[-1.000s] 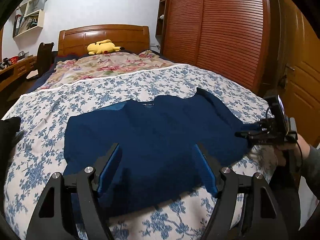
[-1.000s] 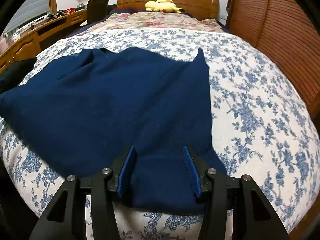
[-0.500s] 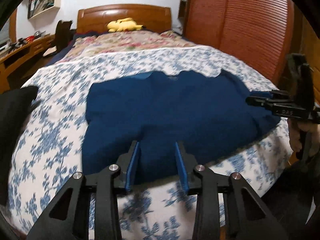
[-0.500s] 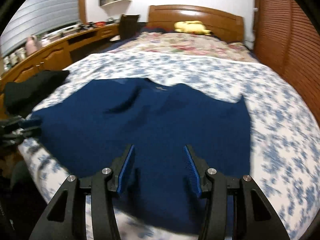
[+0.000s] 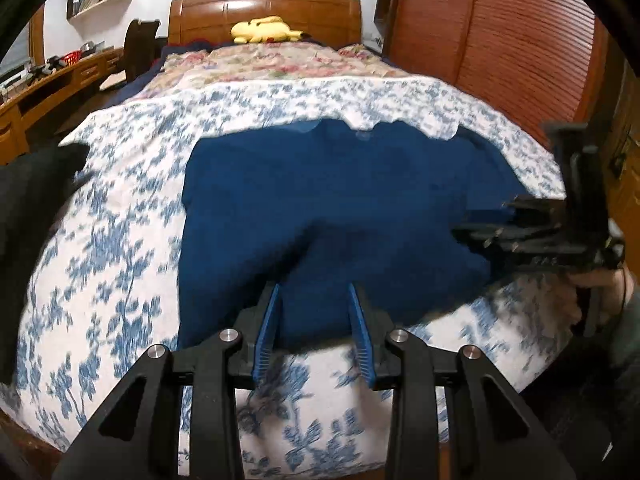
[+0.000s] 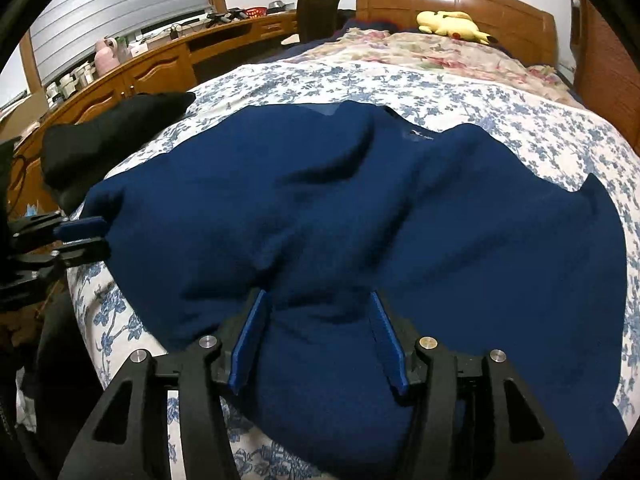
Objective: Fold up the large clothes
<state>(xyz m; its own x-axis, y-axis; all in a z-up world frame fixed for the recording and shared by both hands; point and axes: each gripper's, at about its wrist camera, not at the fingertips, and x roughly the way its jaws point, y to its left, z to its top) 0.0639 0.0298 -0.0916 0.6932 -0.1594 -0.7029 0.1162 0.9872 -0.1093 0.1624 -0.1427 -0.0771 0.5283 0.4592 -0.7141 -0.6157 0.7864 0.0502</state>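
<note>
Navy sweater (image 6: 360,216) spread across the floral bed (image 6: 500,112), collar toward the headboard, long axis crosswise, left gripper (image 5: 314,328) jaws narrowed on its hem, right gripper (image 6: 320,340) jaws clamping bunched fabric, black garment (image 6: 112,132) beside, yellow plush (image 6: 452,24) far off

Cloth, wood and matt plastic around the bed, as I saw them from the wrist cameras.

I saw the navy sweater (image 6: 360,216) as soft, matt knit lying on the bedspread (image 5: 120,240) of smooth printed cotton. Behind it, the headboard (image 5: 264,8) was glossy varnished wood, a fuzzy yellow plush toy (image 5: 266,29) before it. Both grippers, left (image 5: 314,332) and right (image 6: 318,344), looked matt black plastic with ribbed blue pads (image 6: 248,344) and shiny metal screws.
</note>
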